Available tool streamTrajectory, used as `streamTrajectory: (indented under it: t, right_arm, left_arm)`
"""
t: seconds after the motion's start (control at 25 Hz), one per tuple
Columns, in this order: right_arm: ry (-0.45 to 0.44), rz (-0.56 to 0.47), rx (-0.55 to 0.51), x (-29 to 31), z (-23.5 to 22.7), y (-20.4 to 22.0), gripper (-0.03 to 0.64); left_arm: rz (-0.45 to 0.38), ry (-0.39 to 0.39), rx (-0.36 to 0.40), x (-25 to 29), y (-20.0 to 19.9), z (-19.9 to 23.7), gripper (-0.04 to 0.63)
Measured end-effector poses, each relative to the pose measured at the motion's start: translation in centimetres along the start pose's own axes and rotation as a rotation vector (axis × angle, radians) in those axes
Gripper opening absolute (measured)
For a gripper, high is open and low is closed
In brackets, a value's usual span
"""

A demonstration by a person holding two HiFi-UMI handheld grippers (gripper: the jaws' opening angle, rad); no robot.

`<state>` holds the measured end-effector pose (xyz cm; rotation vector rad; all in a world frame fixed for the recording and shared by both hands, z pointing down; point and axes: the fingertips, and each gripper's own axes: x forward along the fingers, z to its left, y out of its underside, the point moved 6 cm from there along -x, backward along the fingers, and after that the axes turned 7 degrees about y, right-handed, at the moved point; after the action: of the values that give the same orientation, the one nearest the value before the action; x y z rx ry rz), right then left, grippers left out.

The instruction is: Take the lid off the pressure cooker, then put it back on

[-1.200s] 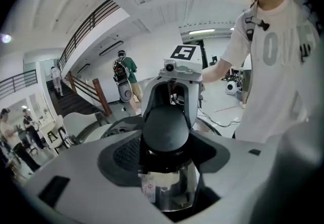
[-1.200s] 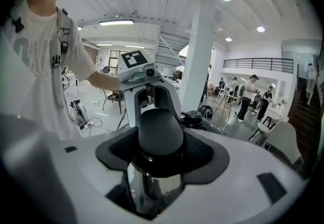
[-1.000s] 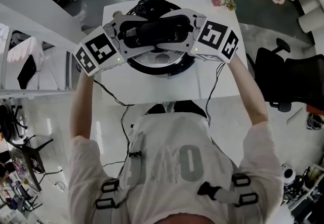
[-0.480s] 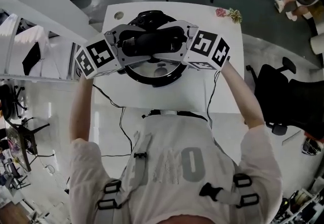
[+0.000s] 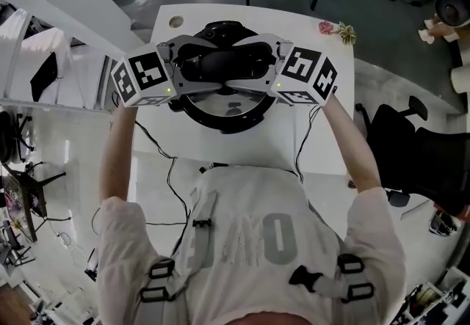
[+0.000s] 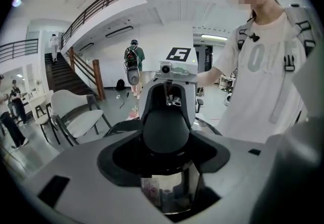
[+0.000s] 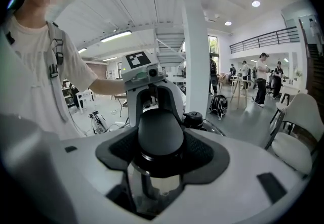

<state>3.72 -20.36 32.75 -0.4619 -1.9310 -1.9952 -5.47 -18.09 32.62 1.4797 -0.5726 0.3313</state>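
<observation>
White bench (image 5: 323,133) stands on a pale floor and carries a round black-rimmed pressure cooker (image 5: 220,125). Its shiny steel lid (image 5: 220,102) lies over the pot; whether it is fully seated I cannot tell. A long black handle (image 5: 220,61) crosses the lid. The left hand-held gripper (image 5: 187,70) is clenched on one end of that handle (image 6: 166,132), and the right hand-held gripper (image 5: 257,70) is clenched on the other end (image 7: 161,134), so the two face each other across the lid. A small pink flower (image 5: 338,28) lies at the bench's far corner.
</observation>
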Motion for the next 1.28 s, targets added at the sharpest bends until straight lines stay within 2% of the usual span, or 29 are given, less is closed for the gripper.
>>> streamTrajectory:
  t: [0.12,0.32,0.52,0.76,0.92,1.04,1.12,1.2,1.28]
  right_arm:
    - [-0.008,0.022,0.011,0.1,-0.04,-0.11,0.29]
    - [0.023,0.009,0.033,-0.23,0.19,-0.01,0.291]
    - [0.019,0.023,-0.066,-0.25,0.2,0.17,0.288]
    - [0.08,0.035,-0.05,0.6,0.81,-0.19,0.288]
    - [0.04,0.044,-0.068,0.35,0.46,0.03,0.288]
    - [0.026,0.022,-0.183,0.47,0.56,-0.32,0.287]
    - [-0.005,0.002,-0.226,0.48,0.61,-0.28,0.285]
    - [-0.055,0.004,-0.214,0.52,0.34,-0.15,0.287]
    - [-0.093,0.039,-0.186,0.69,0.04,-0.28,0.287]
  left_arm:
    - [-0.034,-0.001,0.0,-0.09,0.2,-0.01,0.282]
    - [-0.014,0.008,0.02,-0.02,-0.05,-0.04,0.282]
    - [-0.025,0.026,0.03,0.13,-0.04,0.02,0.282]
    - [-0.071,0.071,0.057,-0.62,0.62,0.07,0.282]
    - [-0.088,0.038,0.064,-0.4,0.4,0.07,0.282]
    - [-0.074,0.025,0.089,-0.5,0.14,0.04,0.282]
    - [-0.022,-0.014,0.079,-0.35,-0.14,-0.27,0.282]
    - [0.027,-0.049,0.05,-0.15,-0.3,-0.45,0.282]
    - [0.01,-0.044,0.043,-0.2,-0.19,-0.29,0.282]
